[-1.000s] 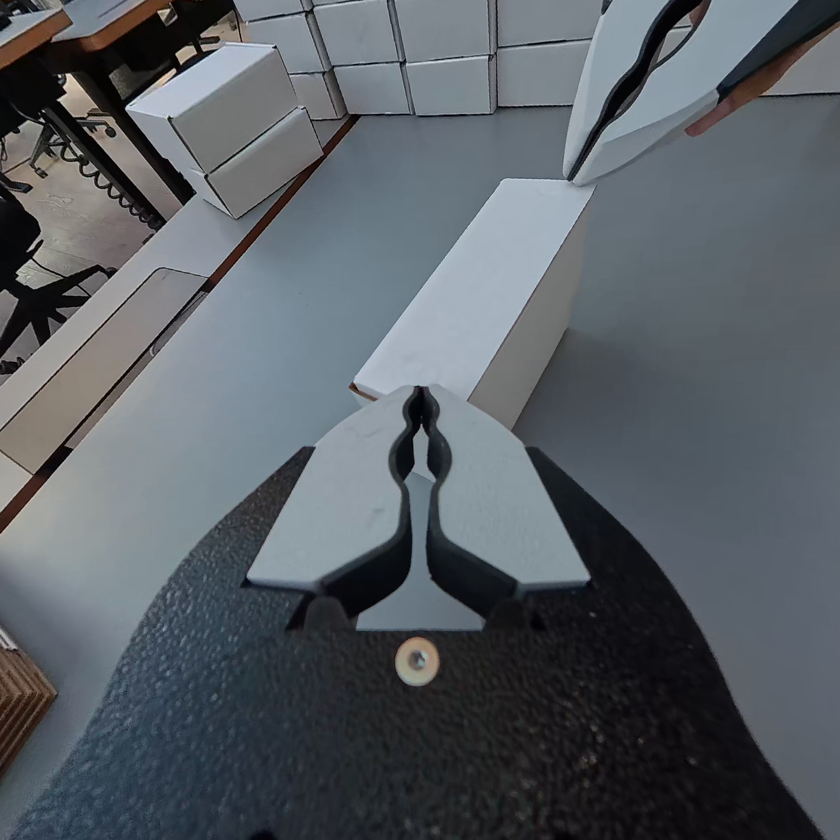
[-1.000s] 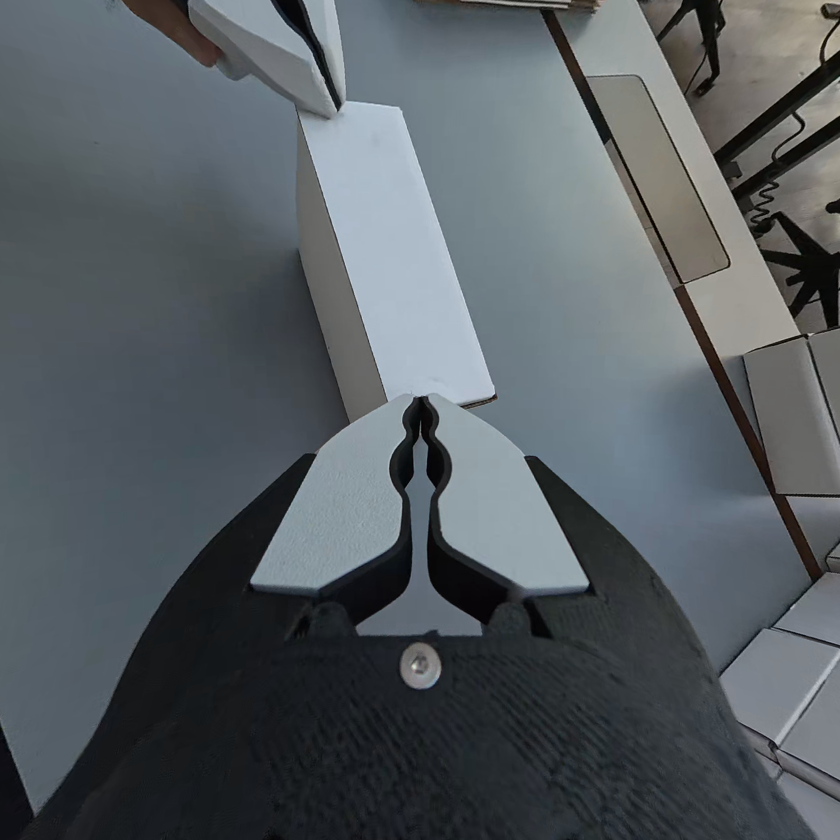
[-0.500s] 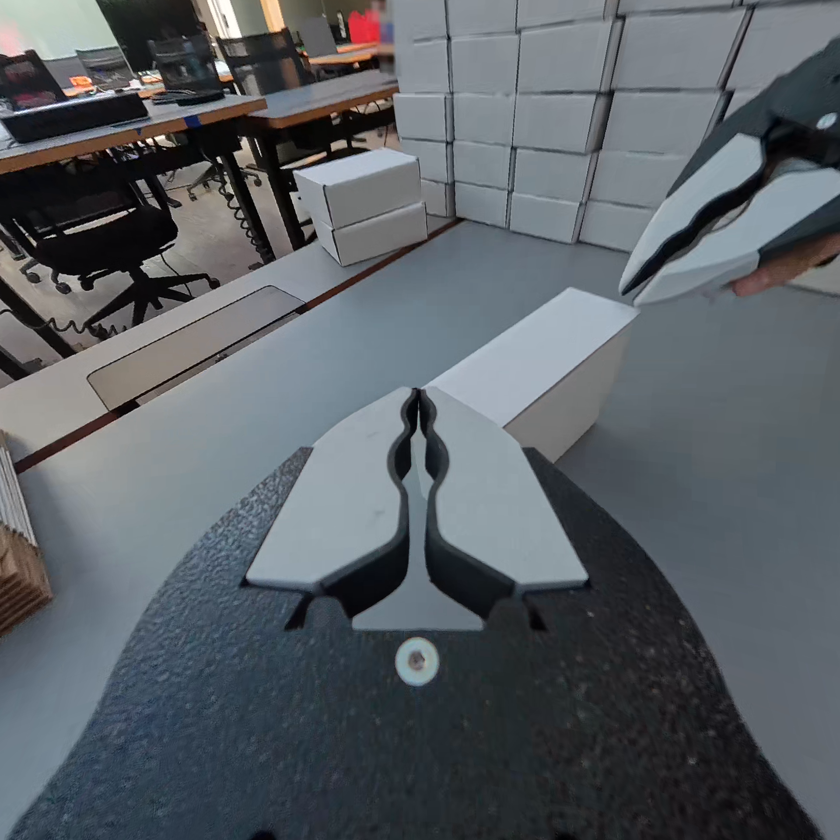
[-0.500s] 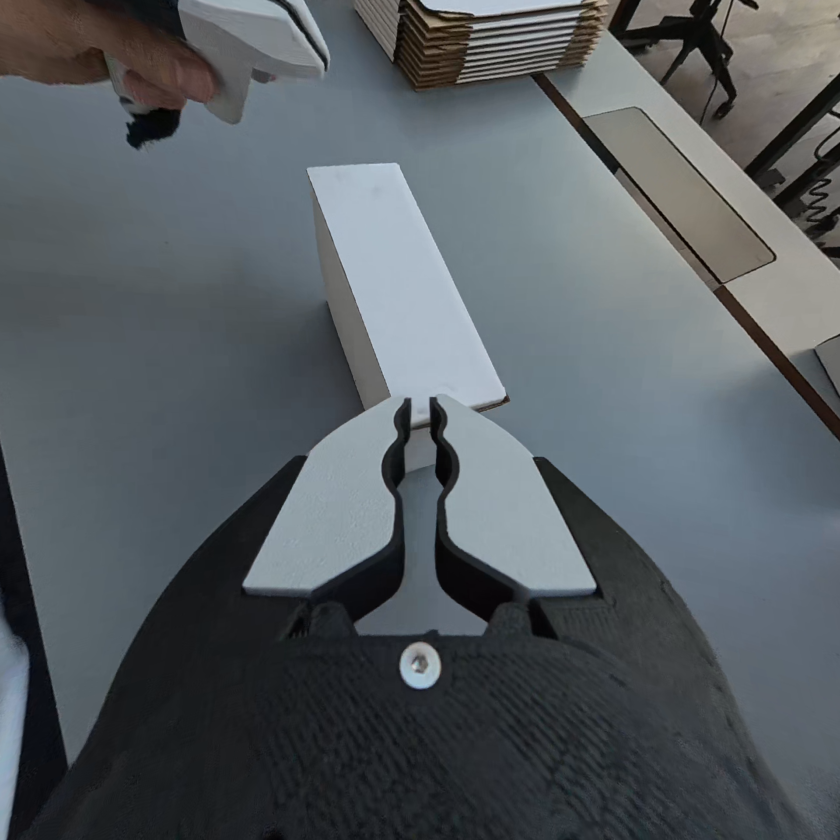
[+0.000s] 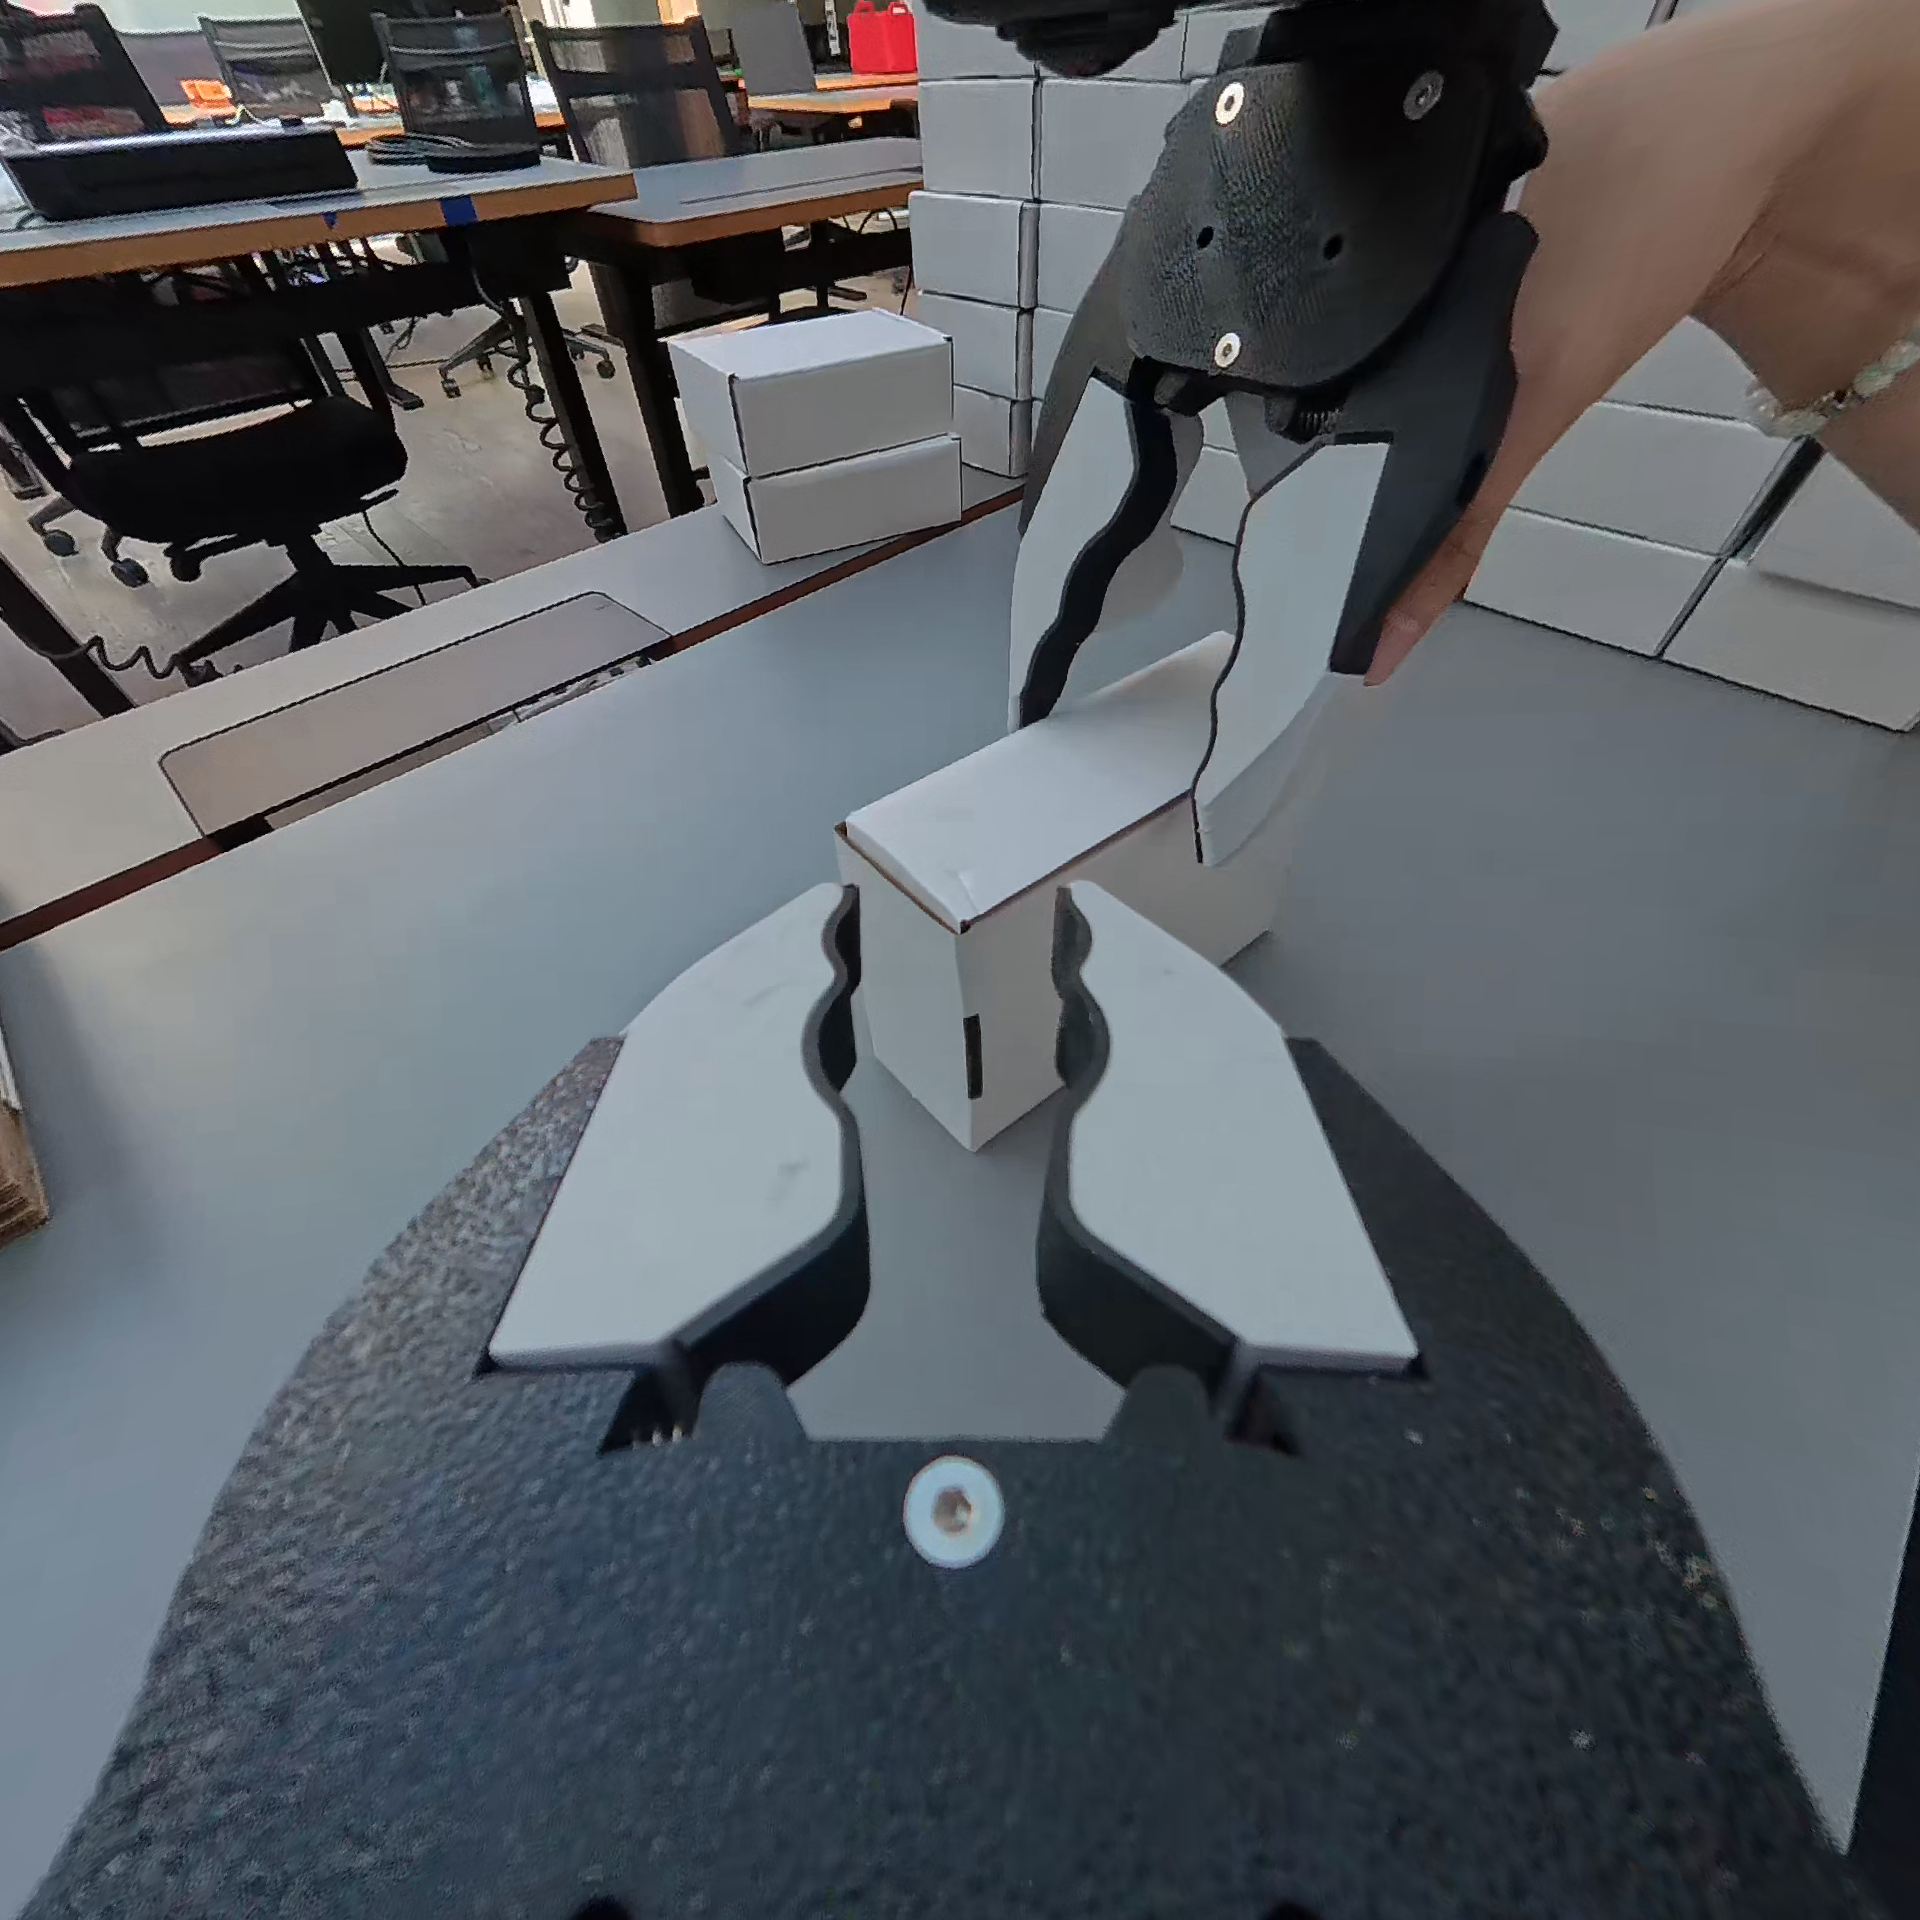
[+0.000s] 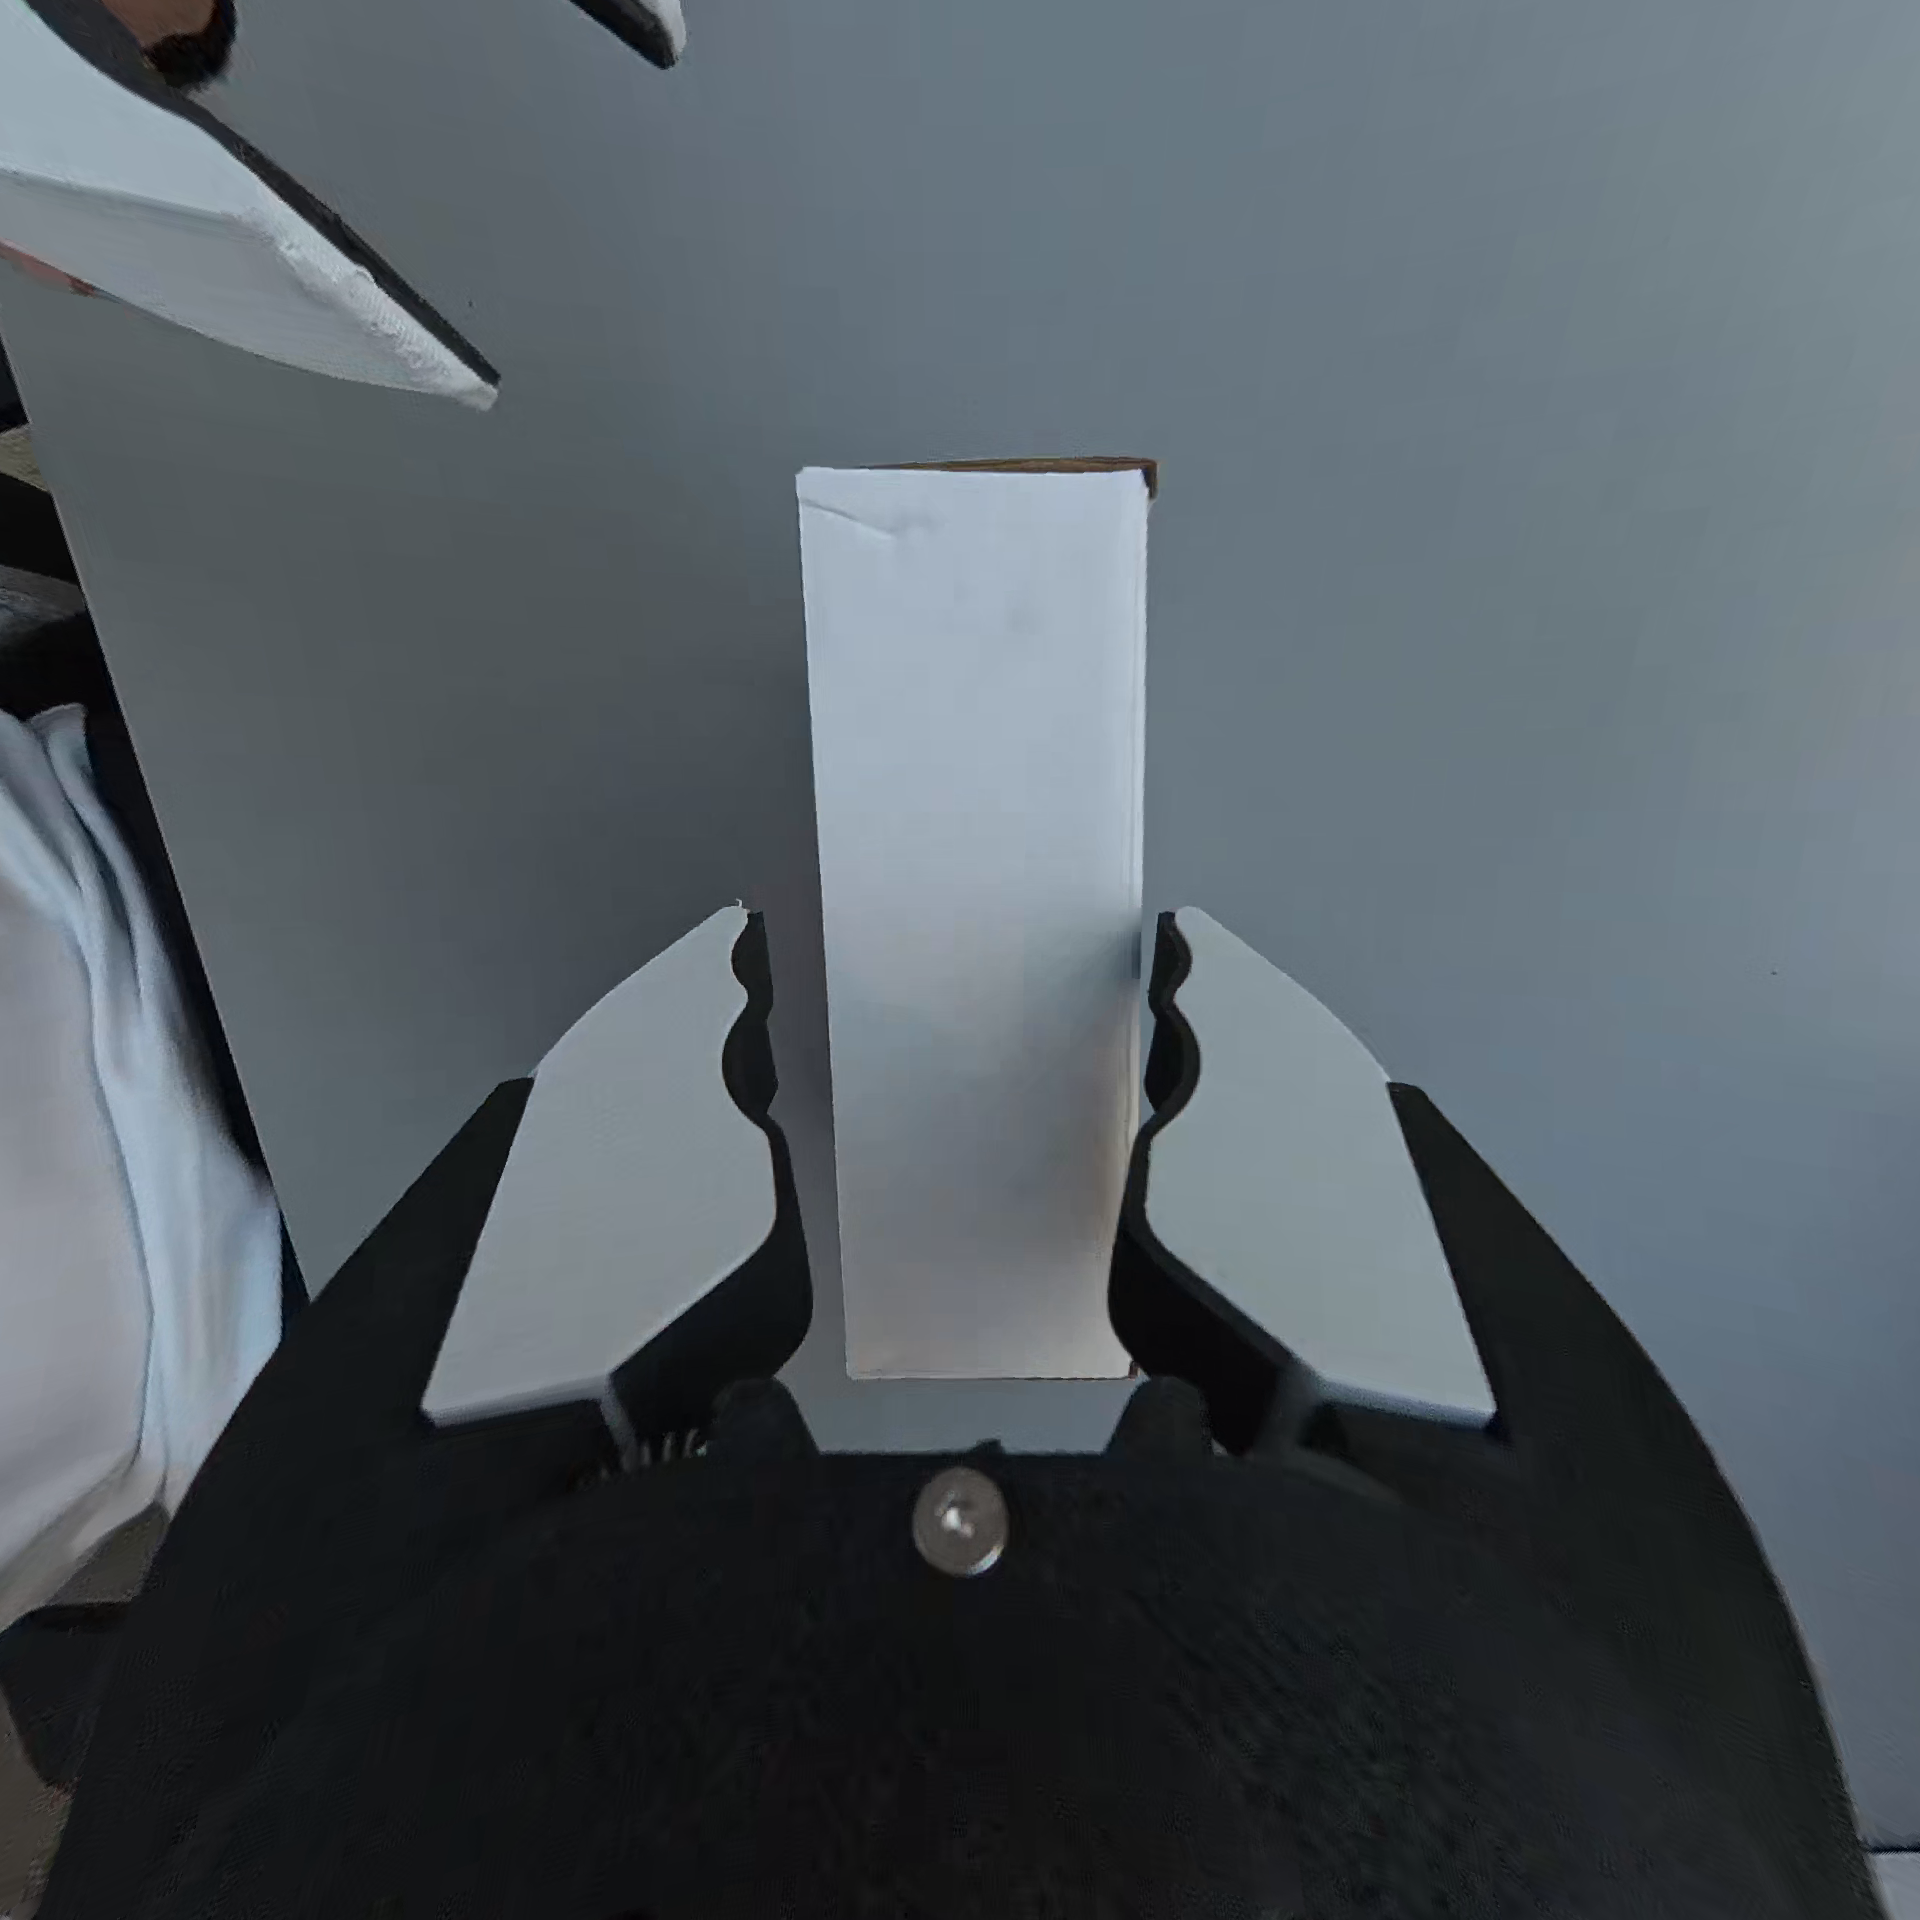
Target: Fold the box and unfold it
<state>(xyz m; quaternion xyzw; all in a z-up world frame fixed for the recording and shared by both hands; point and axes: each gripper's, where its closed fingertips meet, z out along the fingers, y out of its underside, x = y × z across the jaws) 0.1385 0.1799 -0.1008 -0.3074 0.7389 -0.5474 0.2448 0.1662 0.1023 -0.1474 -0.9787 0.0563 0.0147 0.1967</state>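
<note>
A long white cardboard box [image 5: 997,831], folded shut, lies on the grey table [image 5: 1558,1039]. My left gripper [image 5: 956,914] is open at the box's near end, with one finger on each side of the end face. My right gripper [image 5: 1117,779] comes down from above, held by a hand, and is open astride the far part of the box. In the right wrist view the box [image 6: 977,831] runs lengthwise between the open jaws of my right gripper [image 6: 958,920]. The right finger is close to the box's edge. The left gripper [image 6: 582,218] shows at the top left.
A wall of stacked white boxes [image 5: 1039,208] stands at the back of the table. Two more boxes [image 5: 831,436] sit on the adjoining table. Desks and office chairs [image 5: 260,468] stand to the left. Flat cardboard [image 5: 16,1174] lies at the left edge.
Both grippers have opened. The right gripper has swung over the box to point down astride it. The left gripper has dropped to the box's near end, and the box has turned slightly.
</note>
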